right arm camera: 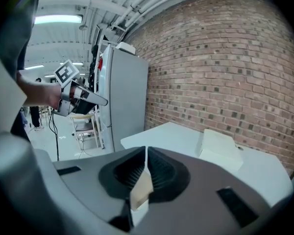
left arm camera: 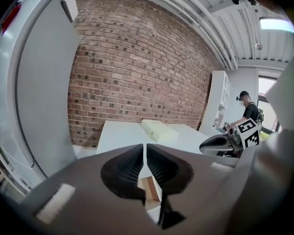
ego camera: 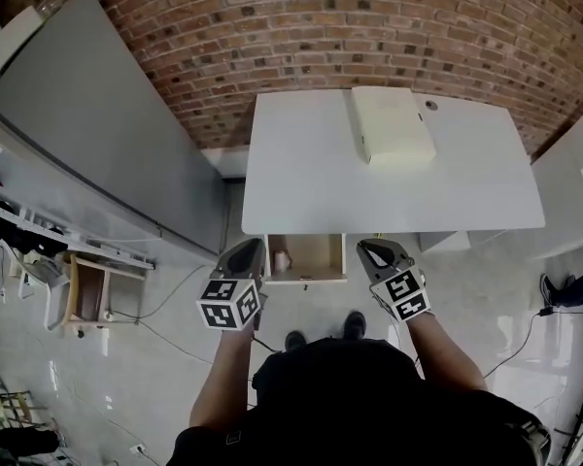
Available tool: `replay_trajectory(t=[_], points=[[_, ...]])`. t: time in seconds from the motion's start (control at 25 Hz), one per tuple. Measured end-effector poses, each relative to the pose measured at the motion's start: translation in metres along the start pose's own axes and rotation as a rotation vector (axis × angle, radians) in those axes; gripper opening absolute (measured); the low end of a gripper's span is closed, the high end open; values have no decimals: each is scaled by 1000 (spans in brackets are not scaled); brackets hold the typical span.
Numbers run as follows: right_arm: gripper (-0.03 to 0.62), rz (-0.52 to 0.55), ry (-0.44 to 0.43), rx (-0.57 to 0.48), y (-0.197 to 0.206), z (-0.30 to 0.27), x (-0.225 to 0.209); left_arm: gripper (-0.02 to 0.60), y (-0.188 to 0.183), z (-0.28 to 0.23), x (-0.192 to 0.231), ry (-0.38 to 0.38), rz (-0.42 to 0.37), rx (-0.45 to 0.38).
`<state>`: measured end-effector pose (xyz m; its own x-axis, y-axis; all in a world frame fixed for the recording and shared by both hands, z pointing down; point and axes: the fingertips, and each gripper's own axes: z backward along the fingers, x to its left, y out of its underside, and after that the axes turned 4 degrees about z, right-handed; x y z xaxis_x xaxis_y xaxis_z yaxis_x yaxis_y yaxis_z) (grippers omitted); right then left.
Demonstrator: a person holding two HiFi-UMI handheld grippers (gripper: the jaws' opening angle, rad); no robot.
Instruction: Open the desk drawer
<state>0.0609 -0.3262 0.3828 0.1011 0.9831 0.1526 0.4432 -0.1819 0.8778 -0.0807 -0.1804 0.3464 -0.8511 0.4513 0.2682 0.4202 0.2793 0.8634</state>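
The white desk point(ego camera: 311, 168) stands against the brick wall, and its wood-lined drawer point(ego camera: 306, 256) is pulled out toward me, with a small white cup point(ego camera: 282, 260) inside at the left. My left gripper point(ego camera: 248, 251) hovers just left of the drawer front, touching nothing, its jaws together and empty. My right gripper point(ego camera: 370, 251) hangs just right of the drawer, also shut and empty. In the left gripper view the jaws point(left arm camera: 145, 149) meet over the desk point(left arm camera: 120, 133), with drawer wood point(left arm camera: 149, 190) below. The right gripper point(right arm camera: 146, 152) view shows the same wood point(right arm camera: 141, 192).
A cream box point(ego camera: 391, 126) lies on the desk's far right part. A tall grey cabinet point(ego camera: 97, 115) stands to the left, a wooden chair point(ego camera: 87, 294) beyond it. White shelving point(ego camera: 573, 178) is at the right. Cables trail on the floor. A person point(left arm camera: 248, 112) stands far right.
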Motion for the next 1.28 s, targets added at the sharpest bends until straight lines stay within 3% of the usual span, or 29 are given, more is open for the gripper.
replay_trajectory(t=[0.32,0.6,0.8,1.28], points=[[14,3,-90,-95,-4,21,-39,29,-6,-15,-40,-53,-14,-33],[12,-41,12,-210,-27,46,-81,29,-17,-7,-41,-84,-56,-54],[12,-83,22,-286,-64,49,-86,28,-49,0,-32,-64,-82,-103],[12,-4,83,-449,-173,39,-71,26,-138,21,-1,-34,-175,-226]])
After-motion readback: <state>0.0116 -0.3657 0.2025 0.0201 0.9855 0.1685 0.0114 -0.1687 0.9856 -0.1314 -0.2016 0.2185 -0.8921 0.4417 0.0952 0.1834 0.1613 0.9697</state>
